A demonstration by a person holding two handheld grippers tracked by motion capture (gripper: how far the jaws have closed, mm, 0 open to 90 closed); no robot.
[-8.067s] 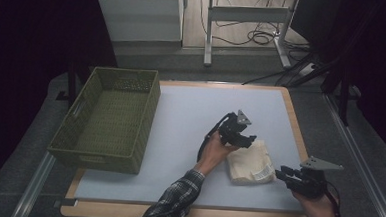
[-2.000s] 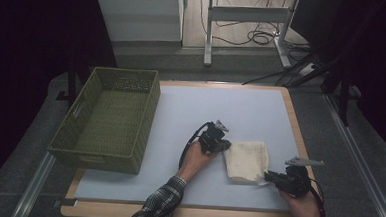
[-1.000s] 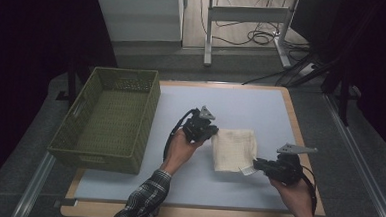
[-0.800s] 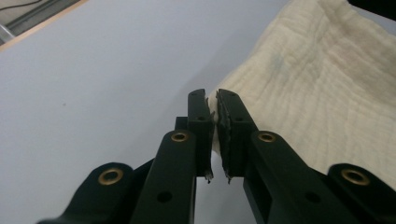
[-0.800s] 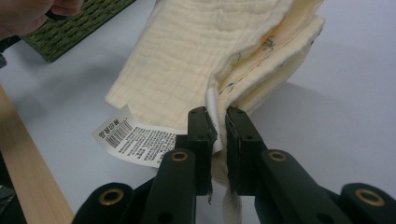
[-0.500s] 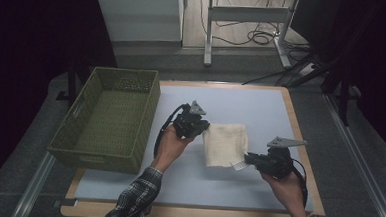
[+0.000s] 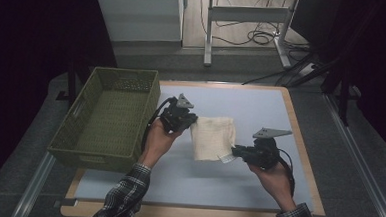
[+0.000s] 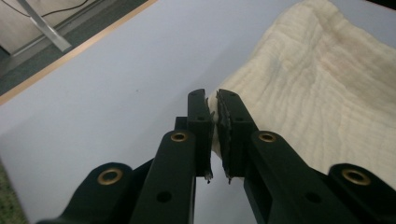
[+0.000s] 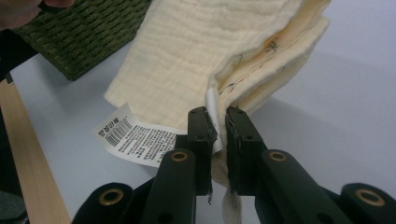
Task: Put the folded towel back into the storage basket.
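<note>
**Folded cloth held at two corners beside the basket**

A pale blue mat on a wood-edged table [image 7: 299, 144] sits in a dim room, with cables on the floor behind it. From my seat I see the cream folded cloth [image 7: 212, 138] stretched between both tools over the middle of the mat. The left gripper [image 7: 193, 119] is clamped on the cloth's upper left corner, jaws pressed together with the fabric edge between them. The right gripper [image 7: 233, 151] is clamped on the lower right corner, pinching the stacked layers (a white care label [image 9: 135, 136] hangs out just beside its jaws). The green woven basket [image 7: 108, 119] stands at the left of the mat, near the left hand [image 7: 158, 139].
</note>
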